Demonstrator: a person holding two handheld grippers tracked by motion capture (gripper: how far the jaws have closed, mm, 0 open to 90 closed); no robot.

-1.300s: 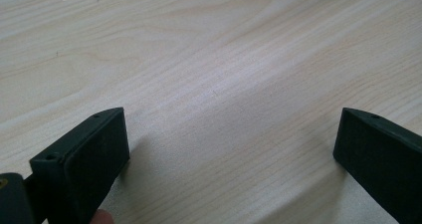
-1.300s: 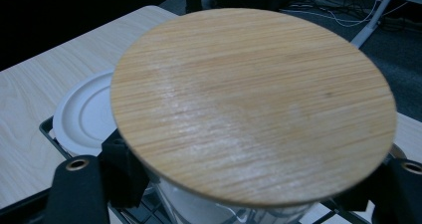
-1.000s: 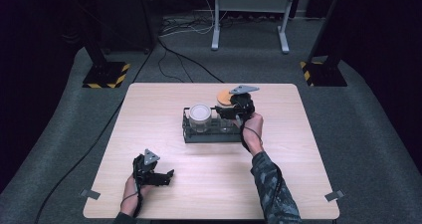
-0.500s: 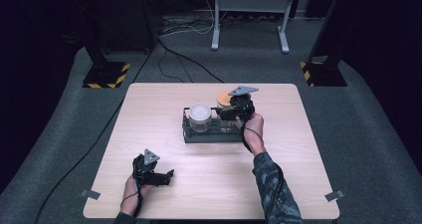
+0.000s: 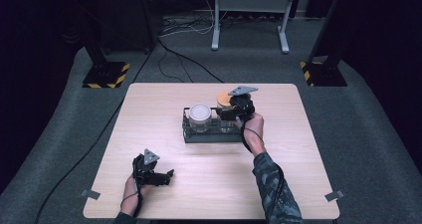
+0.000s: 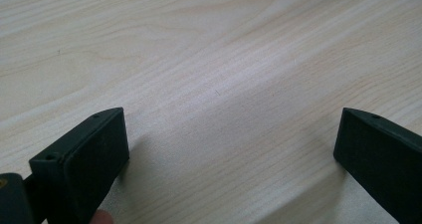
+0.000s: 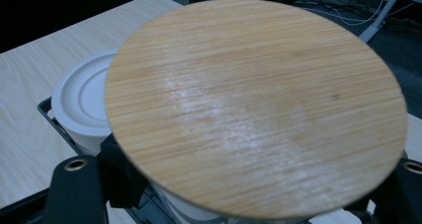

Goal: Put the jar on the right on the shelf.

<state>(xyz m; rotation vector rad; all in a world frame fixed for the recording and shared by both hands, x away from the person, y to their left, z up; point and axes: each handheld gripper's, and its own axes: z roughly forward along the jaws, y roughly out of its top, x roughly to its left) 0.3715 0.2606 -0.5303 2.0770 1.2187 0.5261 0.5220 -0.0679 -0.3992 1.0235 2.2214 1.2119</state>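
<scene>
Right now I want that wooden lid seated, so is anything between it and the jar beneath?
Nothing visible does. The wooden lid lies over its jar in the black rack. The white-lidded jar stands beside it, not between them. The jar's rim under the lid is hidden.

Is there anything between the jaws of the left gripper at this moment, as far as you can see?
No, the left gripper has its jaws standing wide apart over the bare wooden table, with nothing between them.
</scene>
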